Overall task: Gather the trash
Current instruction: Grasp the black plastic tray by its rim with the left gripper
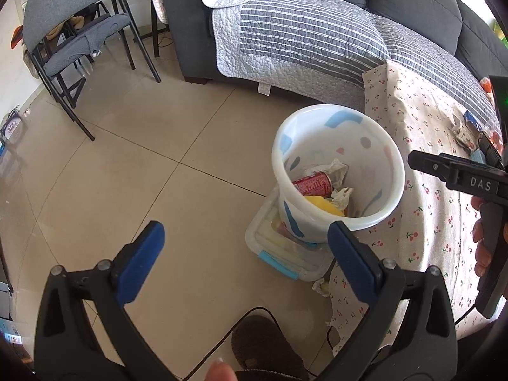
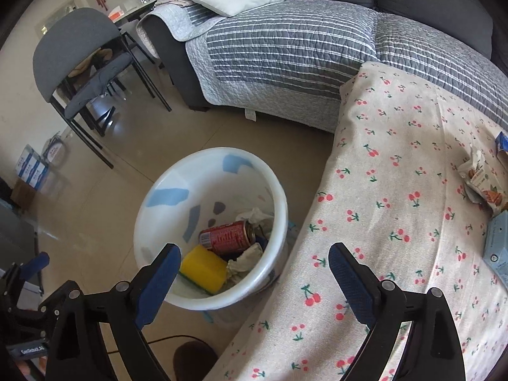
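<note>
A white patterned bin (image 1: pixel 390 158) (image 2: pixel 279 197) stands on the floor beside the cherry-print table (image 1: pixel 422 190) (image 2: pixel 397 190). It holds a red can (image 1: pixel 312 184) (image 2: pixel 227 238), a yellow sponge (image 1: pixel 324 204) (image 2: pixel 203 268) and crumpled paper (image 1: pixel 333 168) (image 2: pixel 246 258). My left gripper (image 1: pixel 246 238) is open and empty above the floor, left of the bin. My right gripper (image 2: pixel 254 262) is open and empty over the bin's edge and the table. A snack wrapper (image 2: pixel 482 181), a blue carton (image 2: pixel 501 143) and a grey-blue box (image 2: pixel 497 247) lie on the table at right.
A grey sofa with a striped quilt (image 1: pixel 301 35) (image 2: pixel 285 50) runs behind. A grey chair (image 1: pixel 73 28) (image 2: pixel 82 63) stands at the left. A clear lidded box (image 1: pixel 285 254) sits under the bin. A slippered foot (image 1: pixel 263 346) and a cable are below.
</note>
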`<state>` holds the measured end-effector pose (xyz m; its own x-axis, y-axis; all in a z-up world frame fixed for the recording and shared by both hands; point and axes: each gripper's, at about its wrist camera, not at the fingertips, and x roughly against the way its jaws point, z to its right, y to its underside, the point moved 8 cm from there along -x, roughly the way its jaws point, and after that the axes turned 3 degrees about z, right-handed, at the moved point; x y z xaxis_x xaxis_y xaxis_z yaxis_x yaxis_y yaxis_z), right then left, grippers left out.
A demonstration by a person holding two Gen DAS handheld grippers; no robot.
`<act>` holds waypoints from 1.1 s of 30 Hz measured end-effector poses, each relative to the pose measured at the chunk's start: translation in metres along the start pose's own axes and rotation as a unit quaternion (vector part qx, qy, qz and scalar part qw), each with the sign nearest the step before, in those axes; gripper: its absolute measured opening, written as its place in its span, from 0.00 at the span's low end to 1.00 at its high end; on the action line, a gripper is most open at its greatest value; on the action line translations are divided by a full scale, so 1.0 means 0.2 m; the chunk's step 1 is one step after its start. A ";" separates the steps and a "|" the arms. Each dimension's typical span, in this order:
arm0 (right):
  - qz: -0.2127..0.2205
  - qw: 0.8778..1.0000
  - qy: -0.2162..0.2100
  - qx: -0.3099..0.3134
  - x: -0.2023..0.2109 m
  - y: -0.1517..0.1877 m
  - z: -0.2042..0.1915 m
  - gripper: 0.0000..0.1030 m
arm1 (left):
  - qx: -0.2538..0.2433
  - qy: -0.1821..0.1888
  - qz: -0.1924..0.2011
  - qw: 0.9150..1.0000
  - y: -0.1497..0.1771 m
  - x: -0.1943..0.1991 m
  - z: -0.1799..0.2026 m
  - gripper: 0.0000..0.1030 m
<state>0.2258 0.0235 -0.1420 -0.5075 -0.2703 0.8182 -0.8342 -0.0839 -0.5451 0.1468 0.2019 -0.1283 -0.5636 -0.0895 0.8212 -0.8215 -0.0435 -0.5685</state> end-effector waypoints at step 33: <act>0.055 0.982 0.133 -0.119 1.06 0.31 1.27 0.93 | -0.089 0.071 0.014 0.993 -0.15 0.17 0.94 0.99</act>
<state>0.1220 -0.2818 -0.0490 -0.6102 -0.0023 0.7922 -0.7814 0.1664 -0.6014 0.1692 0.0134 -0.0924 -0.5833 0.0546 0.8104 -0.7998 0.1356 -0.5847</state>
